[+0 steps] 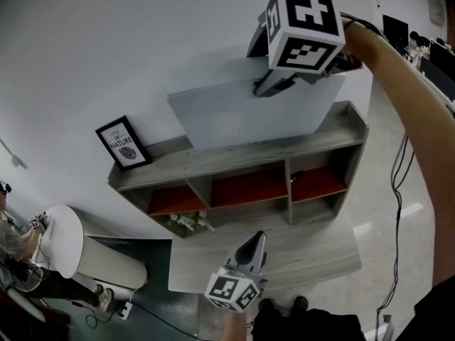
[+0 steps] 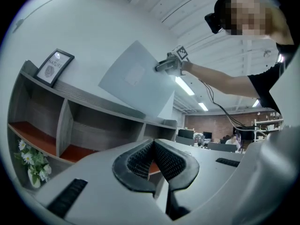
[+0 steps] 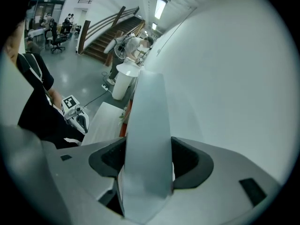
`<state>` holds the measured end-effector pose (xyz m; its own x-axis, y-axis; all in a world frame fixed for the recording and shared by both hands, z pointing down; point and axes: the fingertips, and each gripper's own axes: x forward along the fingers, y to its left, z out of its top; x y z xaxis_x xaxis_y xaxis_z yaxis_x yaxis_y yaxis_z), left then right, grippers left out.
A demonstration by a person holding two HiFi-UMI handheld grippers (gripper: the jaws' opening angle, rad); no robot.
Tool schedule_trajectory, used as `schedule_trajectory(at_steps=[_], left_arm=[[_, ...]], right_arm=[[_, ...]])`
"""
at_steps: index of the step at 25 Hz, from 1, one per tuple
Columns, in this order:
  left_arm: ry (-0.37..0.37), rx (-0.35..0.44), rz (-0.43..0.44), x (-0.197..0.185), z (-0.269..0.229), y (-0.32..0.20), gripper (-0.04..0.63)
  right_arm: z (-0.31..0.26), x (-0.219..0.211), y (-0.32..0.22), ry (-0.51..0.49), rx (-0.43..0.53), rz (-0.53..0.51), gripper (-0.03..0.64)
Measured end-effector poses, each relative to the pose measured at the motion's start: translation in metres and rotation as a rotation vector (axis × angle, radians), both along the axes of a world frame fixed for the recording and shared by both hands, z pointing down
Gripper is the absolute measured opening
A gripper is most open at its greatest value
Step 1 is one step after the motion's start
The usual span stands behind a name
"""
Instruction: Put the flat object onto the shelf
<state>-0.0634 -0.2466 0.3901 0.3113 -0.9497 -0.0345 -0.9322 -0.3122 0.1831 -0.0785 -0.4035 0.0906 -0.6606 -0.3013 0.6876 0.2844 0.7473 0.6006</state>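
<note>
Board (image 1: 249, 112), grey and flat, raised against the white wall (image 1: 106, 48). Who has it? (Desk)

The right gripper (image 1: 276, 85), jaws clamped on the board's upper right edge. In the right gripper view the board runs edge-on straight out between them. (Field)

And the other hand? (Desk)

The left gripper (image 1: 256, 241) is held low in front of the shelf (image 1: 213, 165), well apart from the board, with its jaws pressed together on nothing. The right one alone carries the load. (Field)

Where is the board against the shelf? (Desk)

Over the shelf's top, right of middle, tilted with its upper edge toward the wall. Its long side runs along the shelf's length. The lower edge is at the shelf's top or just above it. In the left gripper view a lower corner seems to meet the top, but contact cannot be told for sure. (Field)

What does the next move turn on? (Desk)

My judgement: the board hangs down and leftward from the right gripper. Setting it down means lowering along that line until the bottom edge bears on the shelf's top, then leaning it on the wall or tipping it flat. The framed picture (image 1: 124, 143) stands at the left end, apart from the board's left corner, and a slide that way could reach it. (Field)
</note>
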Motion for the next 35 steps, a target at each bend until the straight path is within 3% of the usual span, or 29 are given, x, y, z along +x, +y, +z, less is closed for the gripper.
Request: schedule_trajectory(at_steps=[7,20,35], left_arm=[[0.008,0.003,0.024,-0.01,-0.001,-0.009,0.012],[0.04,0.015,0.108,-0.064,-0.004,-0.012,0.012],[0.035,0.006,0.146,-0.11,0.01,-0.014,0.012]], right_arm=[[0.007,-0.024,-0.013,0.086,-0.027,0.023,0.284],[0.031,-0.095,-0.01,0.23,-0.088,0.069,0.284],[0.041,-0.122,-0.03,0.277,-0.135,0.11,0.284]])
